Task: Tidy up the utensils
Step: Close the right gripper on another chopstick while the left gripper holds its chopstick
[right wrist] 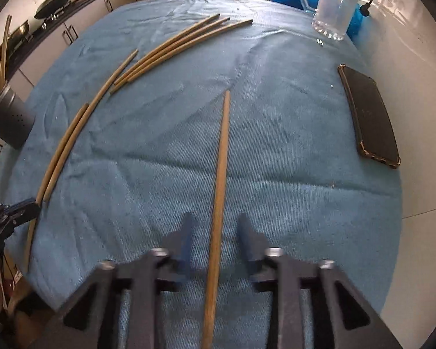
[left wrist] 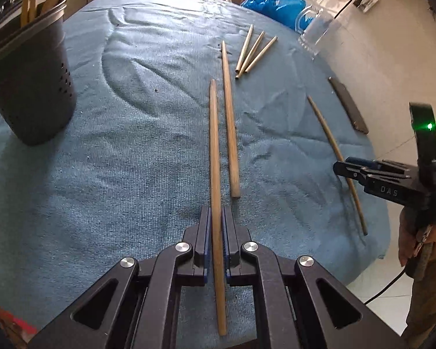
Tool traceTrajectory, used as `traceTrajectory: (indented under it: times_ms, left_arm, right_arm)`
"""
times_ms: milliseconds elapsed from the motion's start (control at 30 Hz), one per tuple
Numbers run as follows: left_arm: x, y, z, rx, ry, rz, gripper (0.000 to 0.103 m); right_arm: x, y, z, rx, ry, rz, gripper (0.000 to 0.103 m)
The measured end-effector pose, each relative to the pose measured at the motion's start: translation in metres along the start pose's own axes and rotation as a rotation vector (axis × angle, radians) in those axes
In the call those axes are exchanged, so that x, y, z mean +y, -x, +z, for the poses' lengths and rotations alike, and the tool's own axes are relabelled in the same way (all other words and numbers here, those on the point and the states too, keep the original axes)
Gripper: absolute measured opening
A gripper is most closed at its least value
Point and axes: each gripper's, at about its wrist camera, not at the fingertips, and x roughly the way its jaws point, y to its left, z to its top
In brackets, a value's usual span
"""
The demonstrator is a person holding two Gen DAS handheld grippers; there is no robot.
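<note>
The left gripper pinches 1 chopstick lengthwise, while another stick near the towel's right edge runs along the gap between the spread right gripper, its pads clear.

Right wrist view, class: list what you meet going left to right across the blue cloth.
Dark perforated utensil holder → curved pair of wooden chopsticks → single straight wooden chopstick between the right claw's open jaws → black phone.
</note>
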Motion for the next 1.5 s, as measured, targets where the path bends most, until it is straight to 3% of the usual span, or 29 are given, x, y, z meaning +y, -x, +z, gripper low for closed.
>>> traceTrajectory:
  times_ms: [300, 600, 833, 1267, 1500]
  left_arm:
    - [-0.017, -0.016, 0.037, 0.070, -0.118, 0.133, 0.007]
    - [-0.006, -0.029, 0.072, 0.128, -0.059, 0.141, 0.007]
    - [-0.010, -0.036, 0.091, 0.118, -0.058, 0.216, 0.007]
    - [0.007, -0.039, 0.123, 0.090, 0.053, 0.183, 0.013]
    - [-0.007, -0.051, 0.134, 0.111, 0.012, 0.198, 0.013]
  right_arm:
    - [0.005, -0.020, 0.053, 0.060, 0.026, -0.032, 0.041]
    - [0.004, -0.030, 0.084, 0.111, 0.010, -0.078, 0.038]
    - [-0.001, -0.036, 0.094, 0.153, 0.006, -0.074, 0.038]
    - [-0.030, -0.050, 0.105, 0.162, -0.050, -0.027, 0.038]
    - [-0.031, -0.050, 0.106, 0.169, -0.050, -0.020, 0.038]
